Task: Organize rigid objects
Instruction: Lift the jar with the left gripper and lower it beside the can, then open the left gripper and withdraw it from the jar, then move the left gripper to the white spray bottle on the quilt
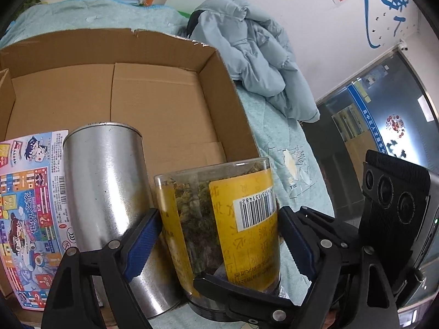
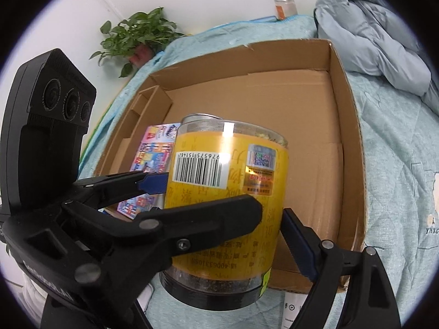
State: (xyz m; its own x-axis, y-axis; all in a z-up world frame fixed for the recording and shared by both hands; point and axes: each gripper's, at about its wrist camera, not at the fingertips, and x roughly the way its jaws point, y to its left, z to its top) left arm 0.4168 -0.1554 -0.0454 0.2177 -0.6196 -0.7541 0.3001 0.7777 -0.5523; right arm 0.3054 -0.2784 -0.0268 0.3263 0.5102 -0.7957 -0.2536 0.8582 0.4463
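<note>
Bedspread [image 2: 397, 142] | cardboard box [image 2: 340, 87] right half open | jar [image 2: 230, 192] at near edge

Centre of both views: a clear, glossy plastic jar [image 1: 219, 224] with a smooth yellow paper label and a black ribbed plastic lid at its lower end; dry, rough plant matter fills it. To its left in the left view, a brushed metal can [image 1: 109, 192] with a dull sheen. A flat carton [image 1: 30, 205] at the left edge has glossy printed card. The big box [image 2: 348, 126] is matt brown corrugated cardboard. Beneath lies a quilted, soft, matt teal blanket [image 2: 397, 192]. Upper right, a puffy pale blue jacket [image 2: 370, 33] of smooth cloth. The tongs [image 1: 219, 235] are matt black plastic with blue pads [image 1: 142, 244] and metal rivets.
</note>
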